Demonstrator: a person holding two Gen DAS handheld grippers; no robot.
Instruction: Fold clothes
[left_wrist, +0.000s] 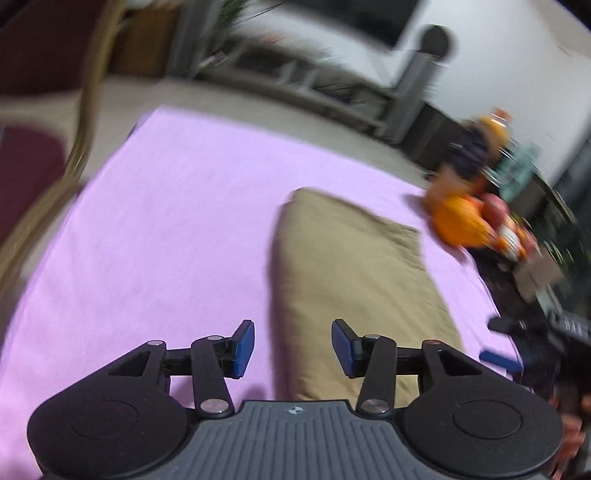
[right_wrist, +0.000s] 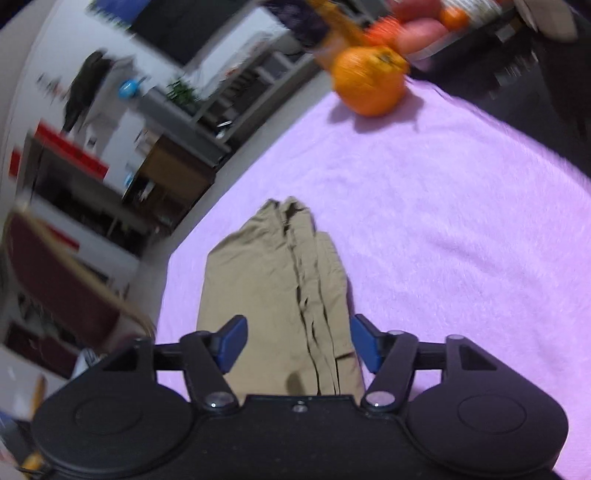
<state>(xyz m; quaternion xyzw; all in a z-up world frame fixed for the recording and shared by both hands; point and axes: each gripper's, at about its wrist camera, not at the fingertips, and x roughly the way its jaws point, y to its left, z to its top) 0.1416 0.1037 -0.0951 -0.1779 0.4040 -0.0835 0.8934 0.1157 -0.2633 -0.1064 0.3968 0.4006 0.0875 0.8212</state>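
left gripper (left_wrist: 293, 349) hovers with jaws apart and empty above a pink cloth (left_wrist: 166, 229) covering the bench. a folded tan garment (left_wrist: 351, 273) lies at one o'clock, blurred orange fruit (left_wrist: 458, 221) beyond it at two o'clock.

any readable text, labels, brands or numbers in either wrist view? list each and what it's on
No text can be read in either view.
Red signs or banners on the shelving, right wrist view: too blurred to read.
Packaged goods behind the orange fruit: labels smeared by motion blur.
Khaki garment, pink cloth, left gripper, right gripper: no print visible.
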